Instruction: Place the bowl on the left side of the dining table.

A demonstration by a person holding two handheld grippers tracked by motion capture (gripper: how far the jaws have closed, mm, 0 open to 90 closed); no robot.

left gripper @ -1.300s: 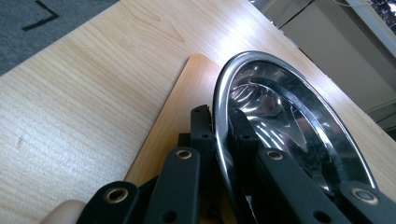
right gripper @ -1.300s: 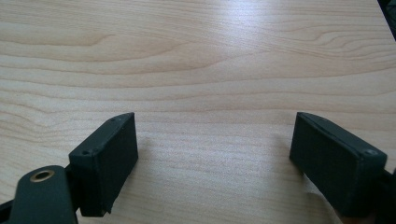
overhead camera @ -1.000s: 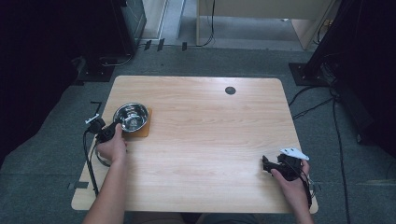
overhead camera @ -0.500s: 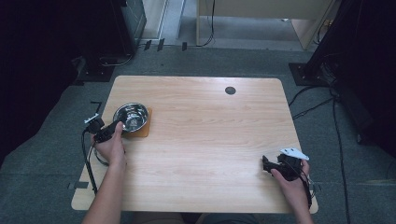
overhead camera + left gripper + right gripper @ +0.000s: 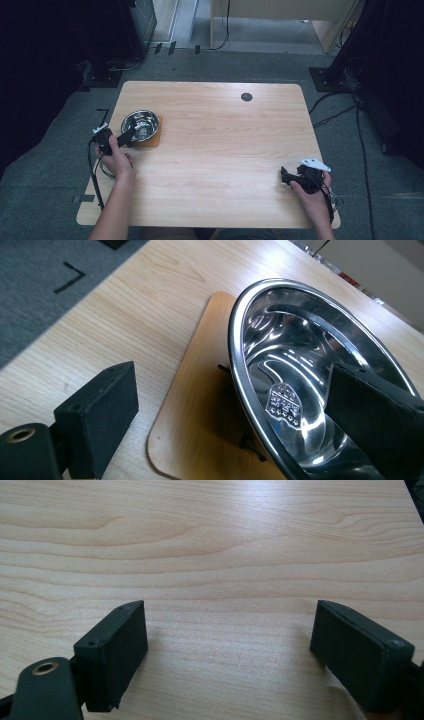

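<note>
A shiny steel bowl (image 5: 140, 125) stands on a thin orange-brown mat (image 5: 156, 136) at the table's left side. My left gripper (image 5: 127, 137) reaches it from the near left, held in a hand. In the left gripper view, this left gripper (image 5: 230, 390) is open and straddles the bowl (image 5: 300, 365): one jaw is inside over the rim, and the other is outside above the table beside the mat (image 5: 200, 405), well apart from the rim. My right gripper (image 5: 286, 176) rests at the front right, open. In the right gripper view the right gripper (image 5: 230, 630) has only bare wood between its jaws.
The wooden table (image 5: 220, 165) has a small dark round hole (image 5: 246, 97) near its far edge. Cables trail from both grippers over the table's near corners. Grey carpet, black stands and more cables surround the table.
The left gripper has edged slightly toward the bowl. The right hand and its gripper have stayed put.
</note>
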